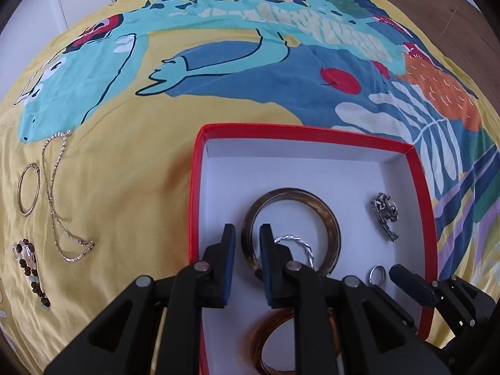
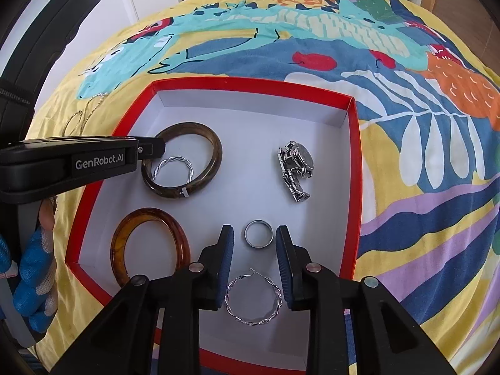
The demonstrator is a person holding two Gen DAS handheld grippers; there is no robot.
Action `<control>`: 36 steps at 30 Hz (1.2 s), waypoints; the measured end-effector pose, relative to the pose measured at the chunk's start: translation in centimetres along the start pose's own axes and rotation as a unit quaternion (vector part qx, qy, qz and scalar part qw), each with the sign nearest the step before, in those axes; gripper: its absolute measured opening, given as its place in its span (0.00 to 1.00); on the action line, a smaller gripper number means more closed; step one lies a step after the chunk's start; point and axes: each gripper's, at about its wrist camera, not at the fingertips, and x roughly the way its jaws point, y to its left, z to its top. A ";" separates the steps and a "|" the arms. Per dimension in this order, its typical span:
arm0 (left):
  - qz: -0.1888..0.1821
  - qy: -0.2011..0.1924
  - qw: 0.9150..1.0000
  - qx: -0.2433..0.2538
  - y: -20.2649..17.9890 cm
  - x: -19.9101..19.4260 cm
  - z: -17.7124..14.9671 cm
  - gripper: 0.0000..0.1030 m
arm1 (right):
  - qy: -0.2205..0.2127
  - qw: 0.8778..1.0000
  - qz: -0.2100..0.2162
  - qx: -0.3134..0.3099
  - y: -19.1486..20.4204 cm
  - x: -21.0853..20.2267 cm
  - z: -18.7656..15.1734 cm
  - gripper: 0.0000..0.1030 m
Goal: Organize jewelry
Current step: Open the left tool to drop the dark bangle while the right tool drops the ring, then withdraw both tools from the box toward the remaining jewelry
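Observation:
A red box [image 2: 354, 168] with a white floor holds a dark brown bangle [image 2: 215, 153], a twisted silver hoop [image 2: 173, 164] inside it, an amber bangle [image 2: 120, 247], a silver watch [image 2: 295, 168], a silver ring [image 2: 258, 233] and a second twisted hoop [image 2: 253, 300]. My right gripper [image 2: 254, 250] is open above the box, with the second hoop between its fingers. My left gripper [image 1: 247, 243] is open and empty over the brown bangle [image 1: 328, 215] in the box [image 1: 195, 187]. On the bedspread to the left lie a gold chain [image 1: 53, 193], a gold hoop [image 1: 28, 189] and a beaded piece [image 1: 29, 268].
A colourful yellow bedspread [image 1: 125, 156] covers the bed under everything. White cupboards and a wooden floor lie beyond the far edge. The person's gloved hand [image 2: 34, 265] holds the left gripper at the left of the right wrist view.

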 end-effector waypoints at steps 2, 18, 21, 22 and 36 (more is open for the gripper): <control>0.001 -0.002 1.000 0.001 0.0 -0.1 0.0 0.18 | -0.001 1.000 -0.001 0.000 0.0 -0.1 0.0 0.28; -0.021 -0.022 0.999 0.010 -0.2 -2.4 0.0 0.26 | -0.013 1.000 -0.006 0.007 0.0 -1.5 0.1 0.31; -0.027 -0.030 0.999 0.015 -0.2 -3.2 -0.1 0.26 | -0.017 1.000 -0.011 0.012 0.0 -2.0 0.1 0.33; -0.029 -0.032 0.999 0.016 -0.2 -3.6 -0.2 0.27 | -0.019 1.000 -0.012 0.013 0.0 -2.1 0.1 0.34; -0.042 -0.049 0.998 -0.002 4.7 -8.0 -3.0 0.27 | -0.038 0.998 -0.032 0.040 2.1 -4.5 -0.2 0.37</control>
